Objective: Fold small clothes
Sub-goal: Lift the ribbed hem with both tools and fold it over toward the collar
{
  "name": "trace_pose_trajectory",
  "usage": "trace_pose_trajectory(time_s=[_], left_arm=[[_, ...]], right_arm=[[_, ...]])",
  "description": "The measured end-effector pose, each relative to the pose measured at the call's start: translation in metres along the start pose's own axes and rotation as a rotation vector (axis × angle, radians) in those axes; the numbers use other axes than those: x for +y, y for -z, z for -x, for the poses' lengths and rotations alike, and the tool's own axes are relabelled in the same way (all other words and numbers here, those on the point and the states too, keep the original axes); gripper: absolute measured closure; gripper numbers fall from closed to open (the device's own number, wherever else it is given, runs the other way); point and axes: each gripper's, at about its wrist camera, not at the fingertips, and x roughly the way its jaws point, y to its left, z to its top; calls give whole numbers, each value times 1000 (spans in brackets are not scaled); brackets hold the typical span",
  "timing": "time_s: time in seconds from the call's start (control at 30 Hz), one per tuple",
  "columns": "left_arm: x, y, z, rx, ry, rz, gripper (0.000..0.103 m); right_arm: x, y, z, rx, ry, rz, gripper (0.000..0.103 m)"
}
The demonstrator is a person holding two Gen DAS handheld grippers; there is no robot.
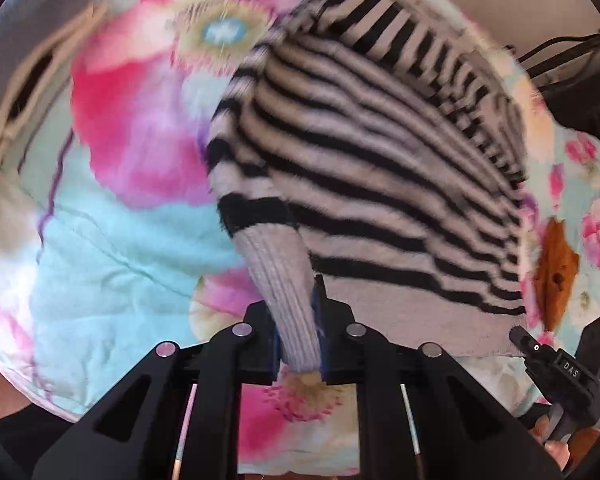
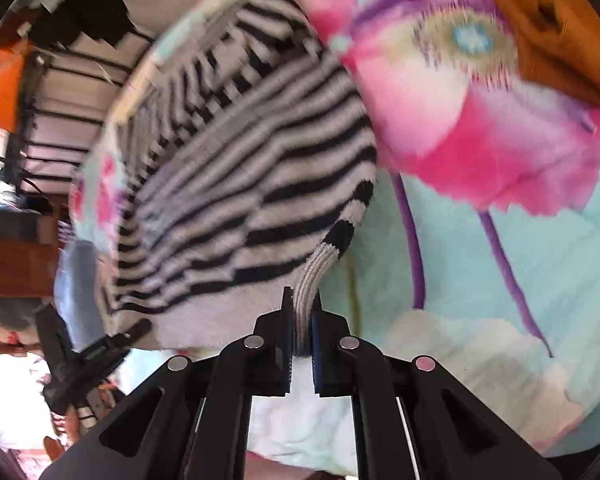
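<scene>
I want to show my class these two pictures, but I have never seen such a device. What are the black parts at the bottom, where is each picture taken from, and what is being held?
A person holds a two-finger claw in each hand, and each claw carries a wide-angle camera looking along its fingers. One picture comes from the left claw, the other from the right claw.

A striped sweater lies on a flowered sheet. Each claw is shut on one grey ribbed cuff: the left cuff and the right cuff. An orange-brown object lies on the sheet beside the sweater; what it is cannot be told. Both pictures are blurred.
</scene>
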Motion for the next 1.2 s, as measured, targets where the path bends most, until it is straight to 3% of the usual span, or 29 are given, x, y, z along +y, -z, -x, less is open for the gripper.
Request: trace_pose_trajectory(time_s=[0.2, 0.3, 0.6, 1.2], left_arm=[[-5, -20, 31, -38, 59, -7, 91], [-13, -34, 43, -59, 51, -45, 91], [-34, -90, 44, -130, 67, -67, 91], [-76, -239, 22, -277, 95, -54, 91]], right_arm=[[4, -24, 27, -43, -108, -32, 96], [9, -38, 34, -48, -136, -35, 96], [40, -97, 39, -73, -136, 23, 96], [94, -247, -1, -194, -129, 48, 96]])
